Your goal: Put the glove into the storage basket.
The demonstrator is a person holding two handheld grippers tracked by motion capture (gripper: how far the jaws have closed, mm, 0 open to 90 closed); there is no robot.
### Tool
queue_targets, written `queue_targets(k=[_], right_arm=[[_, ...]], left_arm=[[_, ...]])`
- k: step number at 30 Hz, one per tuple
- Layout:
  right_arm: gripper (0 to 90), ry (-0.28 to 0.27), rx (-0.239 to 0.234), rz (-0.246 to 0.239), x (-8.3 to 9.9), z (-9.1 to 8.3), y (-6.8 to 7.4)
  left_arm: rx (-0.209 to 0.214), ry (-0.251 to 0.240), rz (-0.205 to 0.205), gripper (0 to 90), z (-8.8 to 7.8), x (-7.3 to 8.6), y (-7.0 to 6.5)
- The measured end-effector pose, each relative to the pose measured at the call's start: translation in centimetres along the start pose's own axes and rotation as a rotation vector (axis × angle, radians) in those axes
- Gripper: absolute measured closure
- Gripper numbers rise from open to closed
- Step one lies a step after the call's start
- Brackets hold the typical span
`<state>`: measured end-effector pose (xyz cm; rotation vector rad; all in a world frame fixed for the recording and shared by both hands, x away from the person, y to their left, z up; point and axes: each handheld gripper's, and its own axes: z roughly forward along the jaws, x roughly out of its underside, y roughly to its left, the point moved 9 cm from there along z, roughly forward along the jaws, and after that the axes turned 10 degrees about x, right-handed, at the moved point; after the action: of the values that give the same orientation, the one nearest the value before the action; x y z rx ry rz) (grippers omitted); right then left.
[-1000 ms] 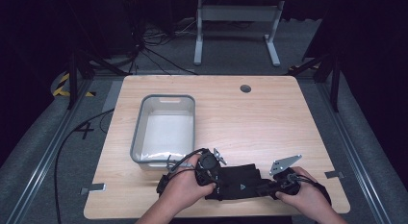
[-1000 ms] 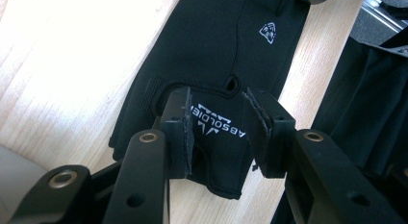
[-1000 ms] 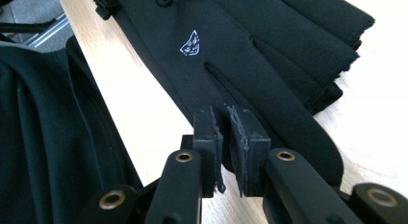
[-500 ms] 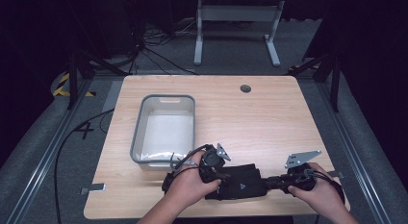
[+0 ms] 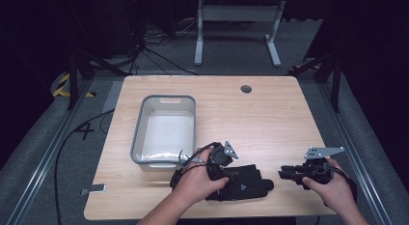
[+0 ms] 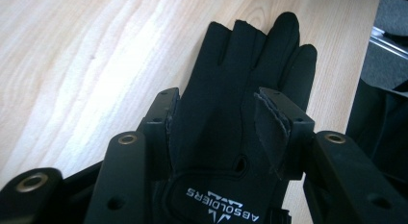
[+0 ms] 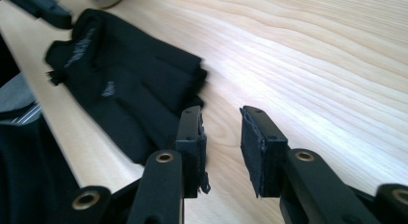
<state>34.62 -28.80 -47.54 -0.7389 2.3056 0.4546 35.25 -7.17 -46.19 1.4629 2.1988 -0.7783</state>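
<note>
White capitals on the black glove (image 6: 231, 113) spell ABSOLDIERS, printed near its cuff beside a small pointed white emblem; in the left gripper view the word reads upside down. The glove is soft, matte fabric with stitched seams, its fingers lying flat and spread slightly. It rests on the near part of the desk (image 5: 270, 119), a pale wood-grain top with rounded corners and a round grommet hole toward the far edge. A grey plastic bin (image 5: 166, 131), rectangular with rounded corners and a pale inside, stands just beyond the glove on the left half of the desk.

The left hand-held gripper (image 5: 219, 160) is over the cuff end of the glove. Its jaws have just been opening and stand apart, with the glove's palm between them; the frayed dark pads sit beside the fabric without clamping it. The right hand-held gripper (image 7: 221, 137) lies just past the glove's fingertips, over bare wood. Its jaws have also just been opening, and nothing sits in the gap between them; the glove lies off to one side in the right gripper view. Both grippers are black, with brass-ringed holes along the jaws.
</note>
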Motion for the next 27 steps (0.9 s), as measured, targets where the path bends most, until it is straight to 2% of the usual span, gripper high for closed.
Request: queue_targets(k=[4,7,11,13,14,15,19,24,25,27], right_arm=[[69.5,-0.011,0.003,0.04,0.2,0.0,-0.9],[69.4,-0.016,-0.003,0.052,0.3,-0.1,-1.1],[69.2,-0.017,-0.008,0.055,0.4,-0.1,-1.0],[69.1,-0.01,-0.009,0.059,0.4,-0.1,-0.9],[69.0,-0.005,-0.007,0.071,0.5,0.0,-0.9],[69.0,-0.003,-0.012,0.073,0.6,0.0,-0.9],[68.2,-0.004,-0.022,0.075,0.5,0.1,-0.7],[67.7,-0.012,-0.023,0.083,0.3,0.0,-0.6],[67.6,-0.016,-0.022,0.088,0.3,-0.1,-0.6],[67.2,-0.018,-0.023,0.092,0.3,-0.1,-0.6]], left_arm=[[0.016,0.007,0.008,52.3,0.8,-0.1,-0.1],[0.016,0.011,0.019,49.9,1.4,-0.1,0.0],[0.026,0.05,0.012,46.3,2.2,0.3,0.1],[0.031,0.051,0.026,41.7,2.4,0.3,0.1],[0.045,0.036,0.063,37.9,2.9,0.1,-0.1],[0.045,0.036,0.063,36.1,2.9,0.1,-0.1],[0.05,0.062,0.114,33.9,3.7,0.3,-0.1],[0.068,0.093,0.103,32.4,4.6,1.0,-0.3],[0.071,0.096,0.114,31.6,4.7,1.0,-0.3],[0.075,0.106,0.111,29.6,5.0,1.2,-0.3]])
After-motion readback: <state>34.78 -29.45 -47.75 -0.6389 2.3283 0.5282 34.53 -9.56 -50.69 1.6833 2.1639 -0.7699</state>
